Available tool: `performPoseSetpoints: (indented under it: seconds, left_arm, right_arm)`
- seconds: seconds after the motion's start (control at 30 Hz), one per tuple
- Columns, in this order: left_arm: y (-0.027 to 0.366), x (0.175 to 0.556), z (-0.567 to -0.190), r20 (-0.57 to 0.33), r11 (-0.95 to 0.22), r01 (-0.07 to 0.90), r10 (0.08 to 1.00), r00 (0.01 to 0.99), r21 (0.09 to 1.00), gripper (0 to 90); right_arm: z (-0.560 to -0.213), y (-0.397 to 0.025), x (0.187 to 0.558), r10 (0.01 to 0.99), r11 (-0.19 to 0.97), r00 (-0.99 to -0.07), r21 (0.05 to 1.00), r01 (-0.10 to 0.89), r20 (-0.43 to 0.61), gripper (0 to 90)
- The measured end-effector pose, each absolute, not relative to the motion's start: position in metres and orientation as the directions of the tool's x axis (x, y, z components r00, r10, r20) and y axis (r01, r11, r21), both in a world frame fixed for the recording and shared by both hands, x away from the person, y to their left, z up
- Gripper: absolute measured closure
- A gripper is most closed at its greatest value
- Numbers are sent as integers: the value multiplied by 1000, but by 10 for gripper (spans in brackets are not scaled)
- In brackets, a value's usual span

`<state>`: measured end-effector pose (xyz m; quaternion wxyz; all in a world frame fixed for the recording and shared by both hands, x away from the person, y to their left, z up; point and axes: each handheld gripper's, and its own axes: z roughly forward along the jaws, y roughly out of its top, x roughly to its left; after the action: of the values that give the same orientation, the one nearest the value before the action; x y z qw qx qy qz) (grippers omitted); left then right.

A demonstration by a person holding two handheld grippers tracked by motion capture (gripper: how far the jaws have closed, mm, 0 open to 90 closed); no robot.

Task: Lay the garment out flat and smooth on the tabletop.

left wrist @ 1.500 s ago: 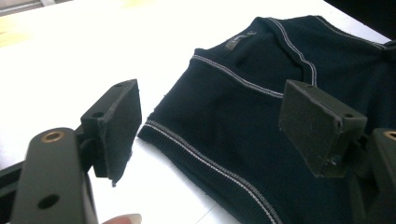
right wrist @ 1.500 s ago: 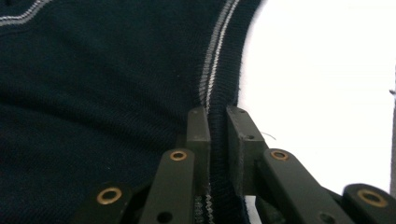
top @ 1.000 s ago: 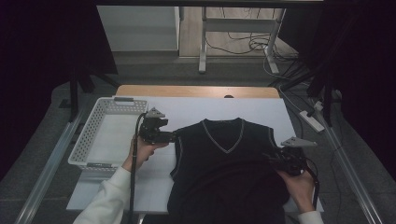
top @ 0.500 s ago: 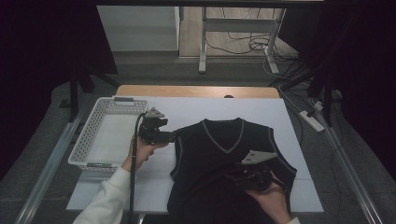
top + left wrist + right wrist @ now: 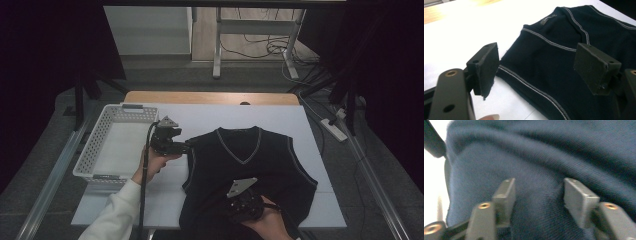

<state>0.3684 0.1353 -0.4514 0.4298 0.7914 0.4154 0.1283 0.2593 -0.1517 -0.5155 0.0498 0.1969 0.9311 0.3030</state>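
Note:
A dark navy V-neck sweater vest [image 5: 260, 165] with pale trim lies flat on the white table [image 5: 210, 116], neck pointing away from me. My left gripper [image 5: 187, 148] is at the vest's left shoulder and armhole. In the left gripper view its jaws [image 5: 536, 67] stand wide apart just above the armhole trim of the vest [image 5: 564, 50], holding nothing. My right gripper [image 5: 240, 202] is low over the vest's lower middle, near the table's front edge. In the right gripper view its jaws [image 5: 539, 195] are partly apart and pressed into rumpled fabric of the vest [image 5: 536, 152].
A white mesh basket [image 5: 95, 150] stands at the table's left side, close to my left hand. Bare white table lies beyond the vest's neck and to its right. A power strip [image 5: 332, 127] and cables lie on the floor at the right.
My right gripper has moved left from the vest's right edge to its lower middle, nearer the front. The left gripper has stayed at the left shoulder.

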Motion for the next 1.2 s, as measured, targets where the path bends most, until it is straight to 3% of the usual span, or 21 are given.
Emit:
performPoseSetpoints:
  seconds: [0.1,0.17,0.57,0.63,0.77,0.97,1.2]
  left_arm:
    - [134,366,-452,-152,-284,547,771,619,787,214]
    - [133,366,-453,-151,-288,548,769,622,786,215]
    - [124,365,-455,-130,-325,537,754,644,778,214]
    - [123,366,-455,-120,-332,534,756,644,778,214]
    - [120,365,-455,-119,-334,537,758,642,775,213]
    - [119,365,-457,-116,-339,542,760,639,769,211]
    - [117,365,-458,-112,-353,539,751,651,765,205]
  right_arm:
    - [-515,-150,255,389,752,-921,585,304,-21,742]
    - [-514,-150,255,379,753,-925,587,296,-20,805]
    - [-514,-121,228,204,742,-967,620,254,151,824]
    - [-513,-111,222,180,769,-979,607,200,95,819]
    - [-507,-117,223,216,737,-974,643,210,71,775]
    - [-493,-145,238,327,644,-943,715,271,63,437]
    - [-480,-183,263,428,527,-898,778,341,104,362]
